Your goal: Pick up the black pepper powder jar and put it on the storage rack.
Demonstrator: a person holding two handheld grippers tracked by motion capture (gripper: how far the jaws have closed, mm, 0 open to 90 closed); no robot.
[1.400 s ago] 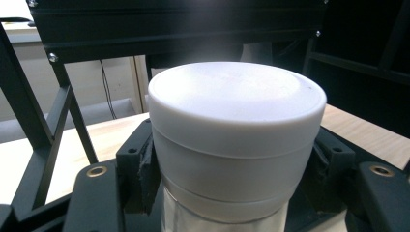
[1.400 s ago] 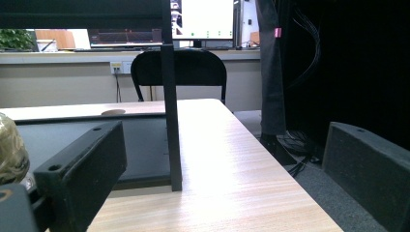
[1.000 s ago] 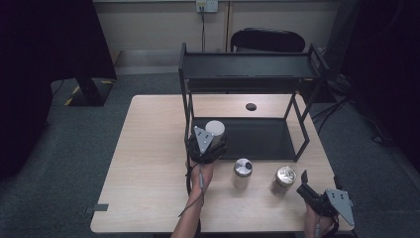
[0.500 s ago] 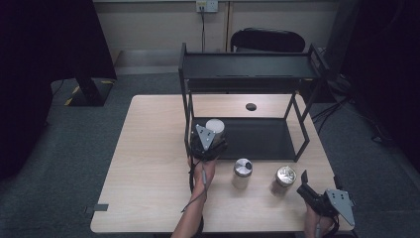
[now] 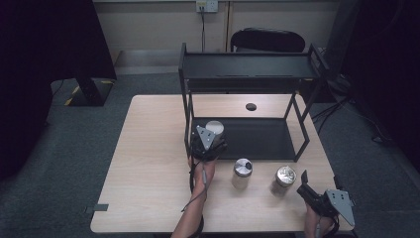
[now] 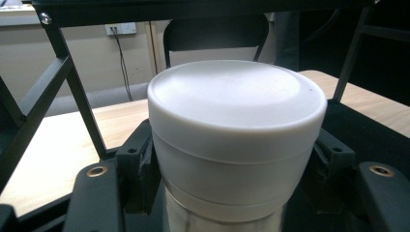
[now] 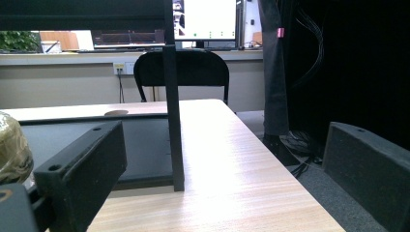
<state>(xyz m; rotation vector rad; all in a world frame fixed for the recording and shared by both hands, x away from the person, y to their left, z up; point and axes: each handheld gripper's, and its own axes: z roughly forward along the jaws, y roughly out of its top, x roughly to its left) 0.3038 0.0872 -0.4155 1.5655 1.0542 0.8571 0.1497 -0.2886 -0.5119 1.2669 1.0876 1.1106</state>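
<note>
A jar with a white lid (image 5: 215, 127) is at the front left corner of the black rack's lower shelf (image 5: 262, 141), just inside the left post. My left gripper (image 5: 213, 135) is shut on it. In the left gripper view the black fingers (image 6: 138, 162) press both sides of the jar (image 6: 237, 140) below its lid. Whether the jar rests on the shelf is hidden. My right gripper (image 5: 319, 181) is at the table's front right corner. It stands open with nothing between the jaws (image 7: 222, 169).
Two more jars stand on the table in front of the rack: a silver-lidded jar (image 5: 242, 171) and a crinkled-lid jar (image 5: 284, 178), whose edge (image 7: 12, 150) shows beside my right gripper. The rack's top shelf (image 5: 247, 72) overhangs. A small dark disc (image 5: 251, 106) lies behind; a chair (image 5: 267, 39) stands beyond.
</note>
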